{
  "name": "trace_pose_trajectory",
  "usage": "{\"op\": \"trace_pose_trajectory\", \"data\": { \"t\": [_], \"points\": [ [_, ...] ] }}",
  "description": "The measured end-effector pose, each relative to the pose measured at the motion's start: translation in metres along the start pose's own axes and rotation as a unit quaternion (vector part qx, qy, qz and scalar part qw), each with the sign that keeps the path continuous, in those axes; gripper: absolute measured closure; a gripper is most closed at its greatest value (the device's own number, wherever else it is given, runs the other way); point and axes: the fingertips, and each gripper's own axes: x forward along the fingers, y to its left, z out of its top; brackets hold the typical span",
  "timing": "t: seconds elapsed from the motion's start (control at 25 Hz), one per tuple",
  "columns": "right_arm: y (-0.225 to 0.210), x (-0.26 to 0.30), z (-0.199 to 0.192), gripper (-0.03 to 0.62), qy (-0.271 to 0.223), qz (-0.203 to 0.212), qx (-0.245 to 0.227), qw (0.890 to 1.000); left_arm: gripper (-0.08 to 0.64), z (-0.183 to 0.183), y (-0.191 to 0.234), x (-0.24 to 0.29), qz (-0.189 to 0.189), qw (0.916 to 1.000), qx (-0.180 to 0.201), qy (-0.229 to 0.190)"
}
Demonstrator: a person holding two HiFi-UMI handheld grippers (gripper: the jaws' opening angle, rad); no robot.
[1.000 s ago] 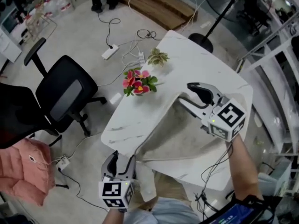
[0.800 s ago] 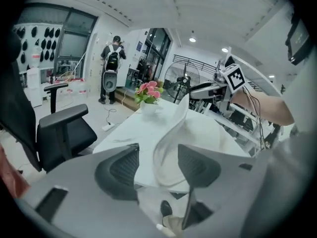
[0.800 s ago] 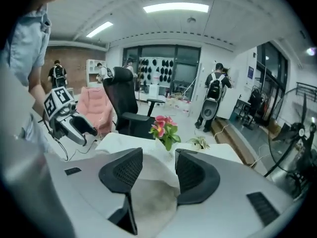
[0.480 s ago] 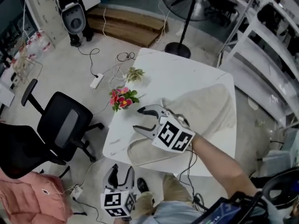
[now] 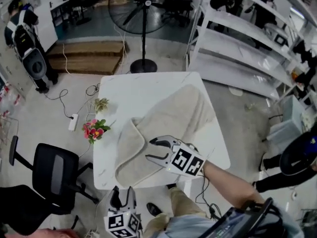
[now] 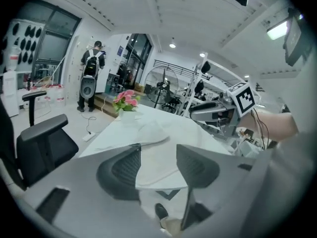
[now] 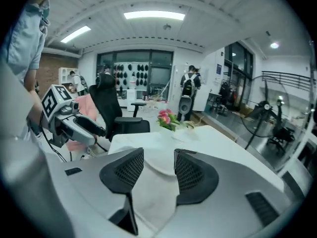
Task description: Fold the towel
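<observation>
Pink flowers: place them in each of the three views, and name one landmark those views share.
Head view: pink flowers at the left edge of the white table, left of the towel.
Left gripper view: upper centre-left, at the table's far end.
Right gripper view: centre, at the table's far edge.
Shared landmark: the white table.

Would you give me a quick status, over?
Left gripper open, empty, jaws just been closing. Right gripper open over towel, part-folded. Flowers beside it, apart.
</observation>
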Motion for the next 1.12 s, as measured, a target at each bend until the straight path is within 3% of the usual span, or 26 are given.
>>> {"op": "trace_pose_trajectory", "data": {
  "t": [0.24,0.4,0.52,0.76,1.0,1.12],
  "points": [
    [-0.073,-0.114,-0.083,0.393,0.045,-0.134,0.06,0.988,0.337,0.006,-0.061,0.031,-0.075,0.9962,0.044,0.013],
    [-0.132,-0.176,-0.145,0.397,0.07,-0.188,0.085,0.976,0.339,0.004,-0.094,0.052,-0.081,0.9951,0.055,0.014],
    [-0.174,-0.206,-0.19,0.405,0.088,-0.207,0.096,0.97,0.341,0.004,-0.114,0.066,-0.071,0.9962,0.048,0.015],
    [-0.237,-0.202,-0.257,0.43,0.116,-0.171,0.092,0.974,0.344,-0.008,-0.16,0.101,-0.044,0.9979,0.04,0.027],
    [-0.243,-0.172,-0.302,0.434,0.141,-0.088,0.085,0.982,0.345,-0.018,-0.173,0.126,-0.006,0.9991,0.028,0.031],
    [-0.239,-0.169,-0.3,0.528,0.123,-0.056,0.082,0.987,0.345,-0.018,-0.173,0.127,0.016,0.9991,0.025,0.03]
  ]
}}
